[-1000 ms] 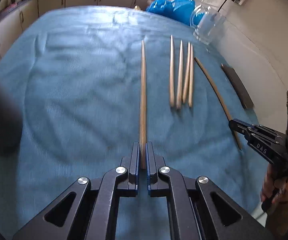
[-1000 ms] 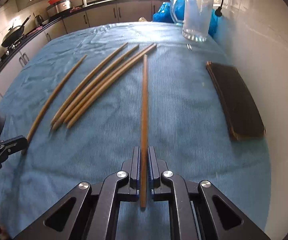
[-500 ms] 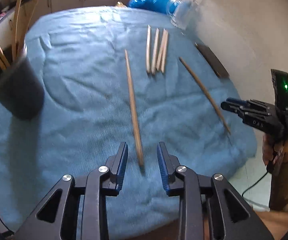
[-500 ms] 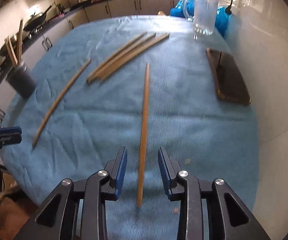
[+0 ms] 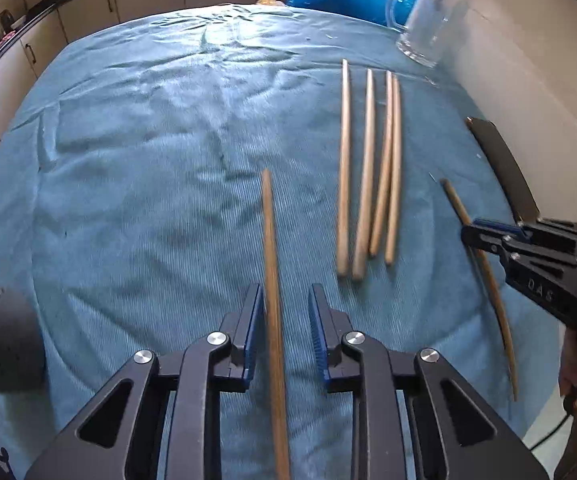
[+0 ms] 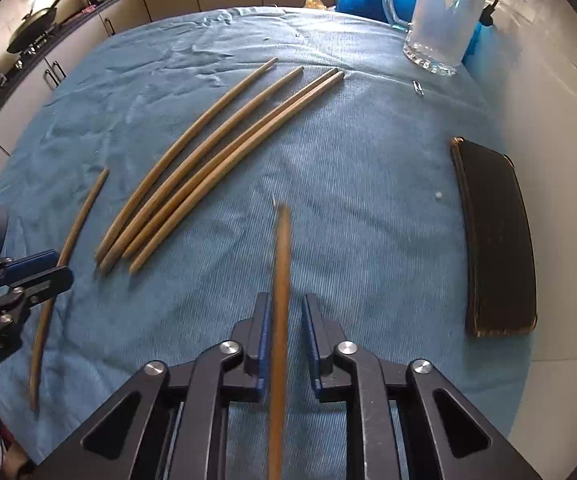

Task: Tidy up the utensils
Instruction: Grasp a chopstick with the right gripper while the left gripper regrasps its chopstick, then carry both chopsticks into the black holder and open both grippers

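Both tools are closing, neither yet clamping: the left tool [image 5: 284, 312] around one wooden chopstick [image 5: 270, 260], the right tool [image 6: 284, 320] around a second chopstick [image 6: 281, 280], near the cloth-covered worktop's [image 5: 128, 200] front edge. Each stick is sitting off-centre and may pivot out.

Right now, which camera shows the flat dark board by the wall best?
The right wrist view: the dark board lies whole on the blue cloth, its top face visible. The left wrist view catches it only edge-on, partly behind the right claw.
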Action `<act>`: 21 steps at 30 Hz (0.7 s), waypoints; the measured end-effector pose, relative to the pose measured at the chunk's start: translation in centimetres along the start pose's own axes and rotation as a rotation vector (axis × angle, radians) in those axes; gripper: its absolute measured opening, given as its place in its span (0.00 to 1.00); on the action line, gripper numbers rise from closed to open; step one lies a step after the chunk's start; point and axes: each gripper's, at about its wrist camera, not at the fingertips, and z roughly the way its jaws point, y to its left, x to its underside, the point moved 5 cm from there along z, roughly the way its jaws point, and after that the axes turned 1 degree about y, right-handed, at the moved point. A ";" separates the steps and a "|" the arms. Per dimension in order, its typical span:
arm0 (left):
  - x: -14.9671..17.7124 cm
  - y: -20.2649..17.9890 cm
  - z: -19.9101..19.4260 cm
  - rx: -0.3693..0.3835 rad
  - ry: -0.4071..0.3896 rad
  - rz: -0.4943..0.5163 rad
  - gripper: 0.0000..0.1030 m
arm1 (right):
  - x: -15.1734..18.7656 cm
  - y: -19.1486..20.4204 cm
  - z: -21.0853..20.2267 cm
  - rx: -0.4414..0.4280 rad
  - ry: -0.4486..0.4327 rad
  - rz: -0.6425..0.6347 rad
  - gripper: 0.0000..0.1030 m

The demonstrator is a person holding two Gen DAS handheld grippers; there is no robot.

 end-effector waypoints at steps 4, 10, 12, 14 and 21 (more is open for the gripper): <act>-1.1 -0.1 0.6 -0.011 0.009 0.007 0.21 | -1.3 0.1 0.6 0.026 0.036 -0.017 0.10; -1.8 -0.5 1.2 -0.002 -0.012 0.023 0.21 | -2.2 0.4 1.0 0.029 0.045 0.002 0.09; -1.6 -0.3 1.0 -0.014 -0.016 0.032 0.06 | -2.1 0.4 0.9 0.036 0.032 0.000 0.09; -1.3 0.2 0.9 0.002 -0.020 0.017 0.06 | -1.8 0.5 0.7 0.038 0.024 -0.004 0.09; 0.5 1.3 -0.7 0.054 -0.049 -0.046 0.06 | -1.1 0.5 0.1 0.029 0.005 0.020 0.08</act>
